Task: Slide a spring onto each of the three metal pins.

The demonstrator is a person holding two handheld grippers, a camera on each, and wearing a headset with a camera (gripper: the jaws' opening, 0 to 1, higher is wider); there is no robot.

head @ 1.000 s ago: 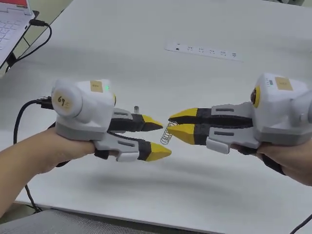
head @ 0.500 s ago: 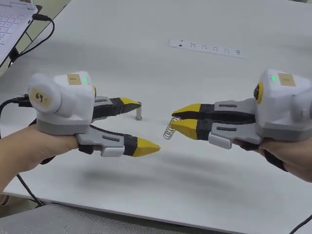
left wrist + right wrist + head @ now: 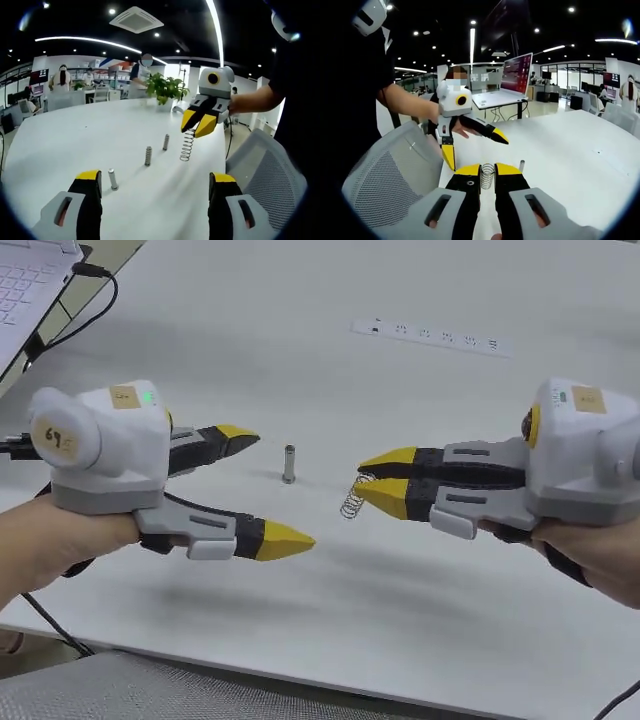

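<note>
At the right gripper (image 3: 368,480), clamped on its end coil, hangs a light, likely floppy spring (image 3: 352,502); left gripper (image 3: 282,487) gapes near the pin (image 3: 289,463)

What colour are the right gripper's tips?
Yellow, on the right gripper, clearest in the head view.

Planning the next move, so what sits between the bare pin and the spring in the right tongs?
Nothing: in the head view, that stretch between the pin and the spring, pinched in the right tongs, is bare white table.
</note>
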